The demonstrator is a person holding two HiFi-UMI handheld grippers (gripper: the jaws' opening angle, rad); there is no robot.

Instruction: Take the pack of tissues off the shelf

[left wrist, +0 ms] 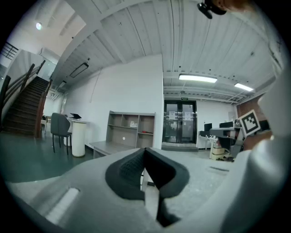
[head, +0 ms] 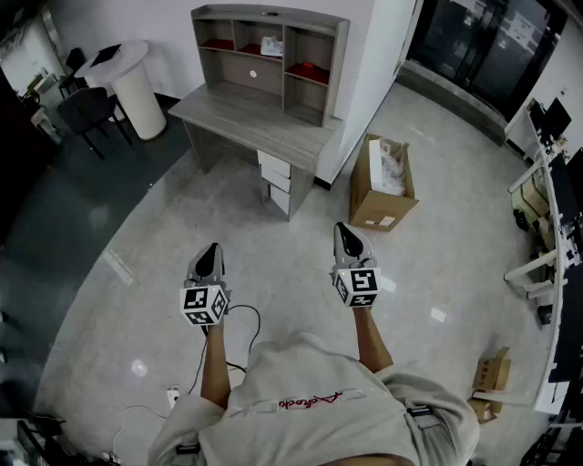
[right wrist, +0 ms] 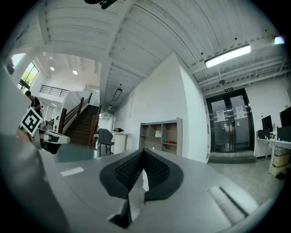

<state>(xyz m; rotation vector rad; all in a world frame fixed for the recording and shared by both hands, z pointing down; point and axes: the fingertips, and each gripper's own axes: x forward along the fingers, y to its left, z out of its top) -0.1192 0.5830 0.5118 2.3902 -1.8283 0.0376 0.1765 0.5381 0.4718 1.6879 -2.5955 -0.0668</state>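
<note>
Left gripper (head: 209,253) and right gripper (head: 344,233), both clenched on nothing, hang over the floor (head: 278,273), well short of the desk (head: 241,116). The tissues (head: 271,45) sit in the shelf's (head: 270,14) top middle compartment; a box (head: 368,202) stands right of the desk.

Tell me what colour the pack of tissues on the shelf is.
The pack of tissues looks white, clearest in the head view.
</note>
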